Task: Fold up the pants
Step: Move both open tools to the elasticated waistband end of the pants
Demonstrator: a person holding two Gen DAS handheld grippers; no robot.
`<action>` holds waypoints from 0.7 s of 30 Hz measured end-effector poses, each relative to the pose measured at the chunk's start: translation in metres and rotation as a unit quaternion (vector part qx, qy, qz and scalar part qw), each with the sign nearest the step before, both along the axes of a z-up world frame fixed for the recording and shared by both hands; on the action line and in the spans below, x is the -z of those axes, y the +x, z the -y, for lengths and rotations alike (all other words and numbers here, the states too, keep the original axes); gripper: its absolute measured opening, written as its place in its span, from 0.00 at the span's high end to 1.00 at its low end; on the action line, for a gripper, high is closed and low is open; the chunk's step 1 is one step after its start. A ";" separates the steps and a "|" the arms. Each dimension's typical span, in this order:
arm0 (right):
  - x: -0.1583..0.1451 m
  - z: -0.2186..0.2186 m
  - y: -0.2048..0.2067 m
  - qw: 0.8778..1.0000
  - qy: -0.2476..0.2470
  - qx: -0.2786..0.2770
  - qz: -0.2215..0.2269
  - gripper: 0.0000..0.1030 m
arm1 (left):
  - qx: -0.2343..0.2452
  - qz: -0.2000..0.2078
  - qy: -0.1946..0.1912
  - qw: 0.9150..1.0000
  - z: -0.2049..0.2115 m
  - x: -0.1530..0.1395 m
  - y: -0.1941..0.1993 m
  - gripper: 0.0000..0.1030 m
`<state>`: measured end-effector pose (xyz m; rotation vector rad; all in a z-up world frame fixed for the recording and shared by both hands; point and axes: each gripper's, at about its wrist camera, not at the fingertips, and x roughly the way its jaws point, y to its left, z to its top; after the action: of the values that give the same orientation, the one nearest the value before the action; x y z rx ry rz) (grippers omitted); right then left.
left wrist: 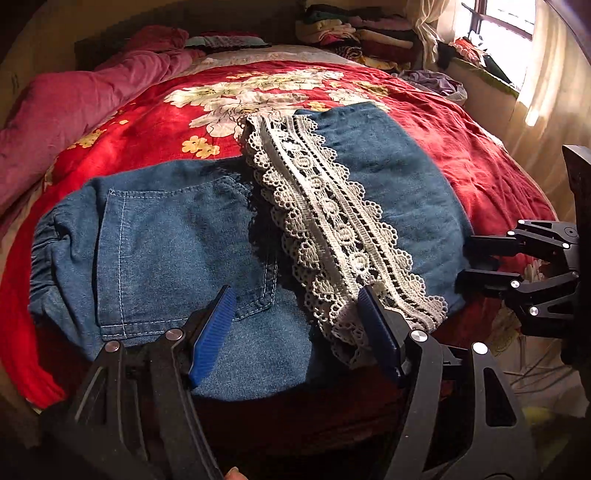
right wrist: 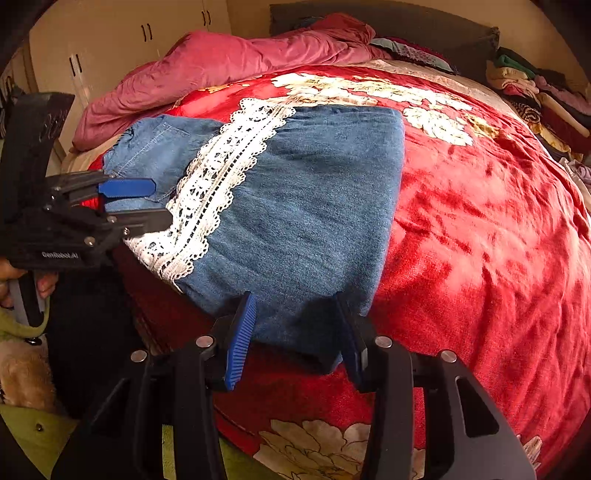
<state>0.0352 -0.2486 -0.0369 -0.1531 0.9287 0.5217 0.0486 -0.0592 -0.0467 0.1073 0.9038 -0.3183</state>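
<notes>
Blue denim pants [left wrist: 173,236] with a white lace trim [left wrist: 332,229] lie folded over on the red floral bedspread [left wrist: 140,122]. My left gripper [left wrist: 295,306] is open at the near edge, one fingertip by the back pocket, the other against the lace end. My right gripper [right wrist: 295,314] is open, its fingers astride the near folded corner of the pants [right wrist: 306,206]. The lace [right wrist: 221,177] runs across them in the right wrist view. The right gripper shows at the right edge of the left view [left wrist: 465,258], and the left gripper at the left of the right view [right wrist: 159,203].
A pink duvet [left wrist: 74,96] is bunched at the left and head of the bed. Stacks of folded clothes [left wrist: 354,29] lie at the far right by a window [left wrist: 506,22]. Cupboards [right wrist: 110,48] stand behind the bed. The bed's near edge is just under both grippers.
</notes>
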 end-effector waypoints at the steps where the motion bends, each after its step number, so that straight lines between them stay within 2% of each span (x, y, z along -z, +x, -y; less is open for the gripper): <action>1: 0.001 0.000 0.000 1.000 0.000 0.000 0.002 0.60 | -0.001 -0.002 -0.004 1.000 -0.001 0.000 0.001 0.41; 7: -0.003 -0.001 0.001 1.000 0.004 0.002 -0.005 0.59 | -0.004 -0.003 -0.016 1.000 -0.006 -0.004 -0.001 0.40; 10: -0.008 0.002 0.002 0.999 0.028 0.002 -0.021 0.49 | -0.011 -0.005 -0.028 1.000 -0.011 -0.009 -0.004 0.38; 15: -0.016 0.003 -0.001 0.999 0.039 0.008 -0.018 0.47 | -0.030 0.000 -0.043 0.999 -0.024 -0.022 -0.010 0.33; 17: -0.023 0.005 -0.002 0.998 0.058 0.008 -0.017 0.36 | -0.037 0.005 -0.046 0.998 -0.031 -0.028 -0.014 0.31; 21: -0.033 0.002 -0.002 0.998 0.070 0.003 -0.008 0.34 | -0.055 0.014 -0.049 0.997 -0.045 -0.038 -0.020 0.29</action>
<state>0.0337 -0.2505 -0.0038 -0.0200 0.9044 0.5804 0.0284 -0.0141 -0.0084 -0.0287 0.8613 -0.2574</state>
